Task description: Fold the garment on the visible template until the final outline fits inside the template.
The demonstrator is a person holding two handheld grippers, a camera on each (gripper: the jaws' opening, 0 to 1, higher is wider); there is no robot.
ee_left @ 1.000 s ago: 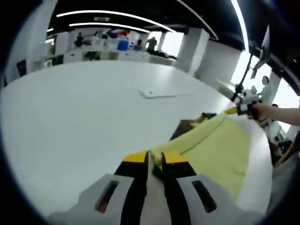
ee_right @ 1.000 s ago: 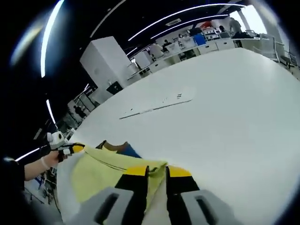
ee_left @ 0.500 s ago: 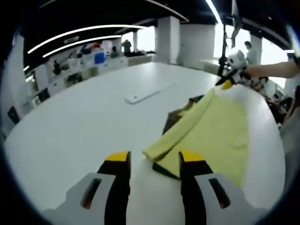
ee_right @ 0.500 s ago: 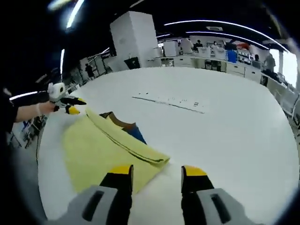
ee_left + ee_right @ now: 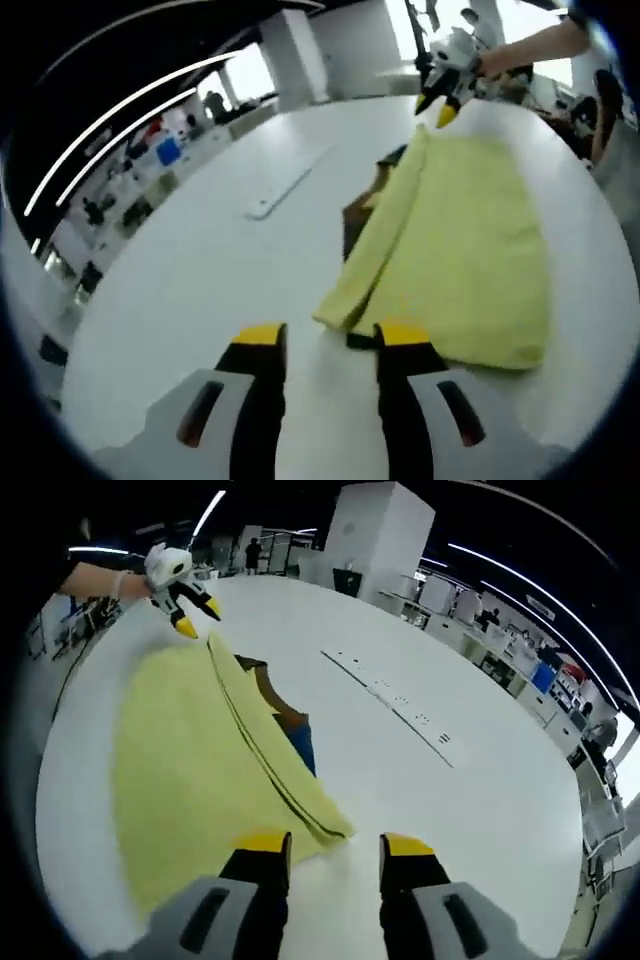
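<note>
- Two tools are in view over a broad white tabletop (image 5: 180, 270), each with yellow-tipped dark jaws on grey bodies.
- Left tool (image 5: 323, 338): jaws set wide apart with nothing between them, poised just short of the near corner of a pale yellow fabric garment (image 5: 470, 250).
- Right tool (image 5: 336, 842): jaws likewise wide and holding nothing, standing just short of the garment's (image 5: 190, 770) near folded corner.
- In the left gripper view, the right tool (image 5: 440, 85) appears at the far end of the garment, held in a person's hand (image 5: 495, 62); its yellow tips point down at the far edge of the cloth. Whether they touch the cloth cannot be told.
- In the right gripper view, the left tool (image 5: 190, 615) appears at the far end of the garment in a hand (image 5: 128, 580), jaws visibly parted, just above the far corner.
- Garment: lies flat on the tabletop, one long edge turned over into a thick folded band that runs from the near corner to the far end.
- A dark brown and blue sheet (image 5: 290, 725) shows from under the folded band, on the side of the garment toward the open tabletop.
- A long flat white strip (image 5: 395, 700) with small dark marks lies on the tabletop, well apart from the garment.
- Beyond the tabletop: white columns, benches with equipment, ceiling light strips.
</note>
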